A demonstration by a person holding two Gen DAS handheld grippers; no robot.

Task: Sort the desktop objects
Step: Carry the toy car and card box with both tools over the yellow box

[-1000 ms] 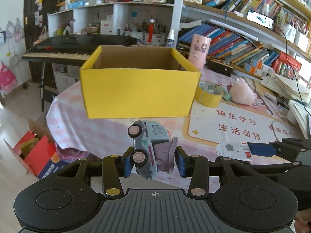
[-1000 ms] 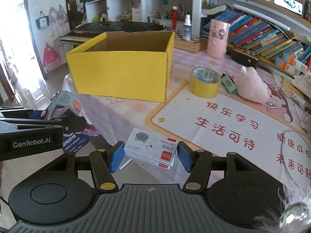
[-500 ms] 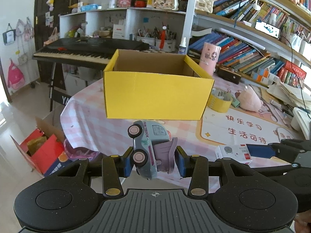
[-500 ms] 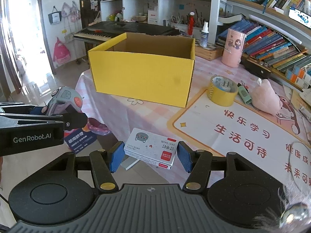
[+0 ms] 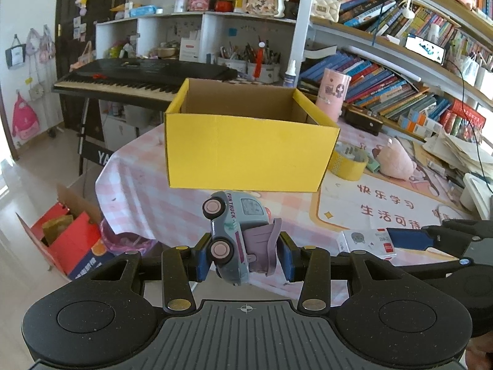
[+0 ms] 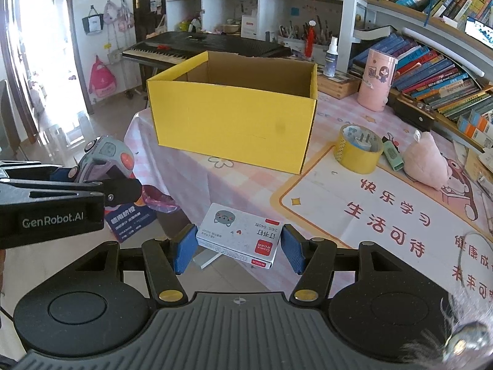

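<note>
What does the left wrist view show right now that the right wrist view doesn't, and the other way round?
Only the left wrist view: the red carton on the floor, and the side of the toy truck lettered FUN TRUCK, clamped in the left tool.
Only the right wrist view: the cat picture on top of the staple box, gripped by the right tool.
Both: truck, staple box, yellow box, tape roll, pink plush.

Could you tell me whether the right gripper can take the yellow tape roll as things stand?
Probably not yet: the right gripper already holds the white staple box, though the path to the tape roll looks clear.
</note>
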